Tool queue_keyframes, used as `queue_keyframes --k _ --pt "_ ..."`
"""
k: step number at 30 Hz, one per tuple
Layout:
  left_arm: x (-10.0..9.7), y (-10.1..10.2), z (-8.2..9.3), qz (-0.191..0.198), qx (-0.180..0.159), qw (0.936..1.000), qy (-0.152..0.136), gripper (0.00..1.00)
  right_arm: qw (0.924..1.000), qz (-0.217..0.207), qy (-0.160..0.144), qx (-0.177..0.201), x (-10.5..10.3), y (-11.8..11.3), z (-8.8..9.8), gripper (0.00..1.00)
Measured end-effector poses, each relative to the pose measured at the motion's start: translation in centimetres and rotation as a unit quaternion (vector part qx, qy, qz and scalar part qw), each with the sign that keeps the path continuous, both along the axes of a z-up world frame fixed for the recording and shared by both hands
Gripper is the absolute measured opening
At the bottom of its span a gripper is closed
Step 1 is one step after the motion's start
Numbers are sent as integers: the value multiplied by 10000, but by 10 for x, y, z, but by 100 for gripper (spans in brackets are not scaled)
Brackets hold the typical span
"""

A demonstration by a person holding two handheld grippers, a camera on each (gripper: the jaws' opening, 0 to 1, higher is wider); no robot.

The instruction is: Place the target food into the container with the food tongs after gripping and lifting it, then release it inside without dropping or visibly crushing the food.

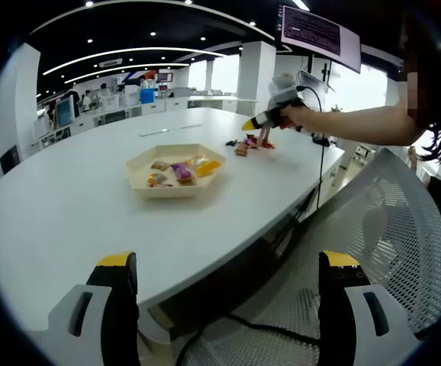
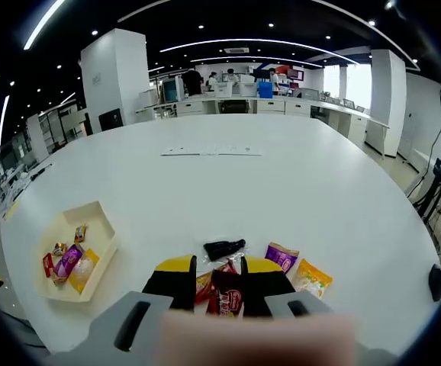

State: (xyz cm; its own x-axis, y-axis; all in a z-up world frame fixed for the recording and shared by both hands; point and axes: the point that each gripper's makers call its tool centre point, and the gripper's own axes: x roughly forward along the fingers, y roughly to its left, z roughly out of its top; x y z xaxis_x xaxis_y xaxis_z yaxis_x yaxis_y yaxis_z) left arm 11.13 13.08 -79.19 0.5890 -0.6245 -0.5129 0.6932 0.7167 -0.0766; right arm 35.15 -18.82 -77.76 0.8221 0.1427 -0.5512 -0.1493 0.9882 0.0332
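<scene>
While our right gripper (image 2: 219, 284) straddles the dark red snack packet (image 2: 226, 299), jaws not visibly clamped | left gripper (image 1: 228, 286) open, idle | tray (image 2: 102, 229) left of fingers | risk: neighbouring wrappers snag, weak pinch drops packet.

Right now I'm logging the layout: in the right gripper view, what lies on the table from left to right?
Shallow cream tray of wrapped snacks → black packet → purple packet → orange-yellow packet.
</scene>
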Motion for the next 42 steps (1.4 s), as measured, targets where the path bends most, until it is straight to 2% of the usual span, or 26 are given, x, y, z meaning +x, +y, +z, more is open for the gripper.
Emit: queue_keyframes --k 4,8,14,22,30,42 --pt "0 1 -1 9 26 10000 9 96 9999 23 1 118 -2 3 11 22" --pt "0 0 0 15 -13 10000 14 96 10000 78 14 59 -5 3 21 22" --pt "-1 0 0 13 -25 10000 5 95 9996 38 -292 19 -5 1 51 22" --pt "0 -1 3 11 -65 10000 -63 96 9993 96 -369 40 -5 8 68 22" --pt "0 0 4 21 -74 9999 -103 96 9988 292 -397 78 -2 33 74 22" --pt "2 1 6 99 -100 9998 -148 96 9965 660 -456 236 13 80 84 23"
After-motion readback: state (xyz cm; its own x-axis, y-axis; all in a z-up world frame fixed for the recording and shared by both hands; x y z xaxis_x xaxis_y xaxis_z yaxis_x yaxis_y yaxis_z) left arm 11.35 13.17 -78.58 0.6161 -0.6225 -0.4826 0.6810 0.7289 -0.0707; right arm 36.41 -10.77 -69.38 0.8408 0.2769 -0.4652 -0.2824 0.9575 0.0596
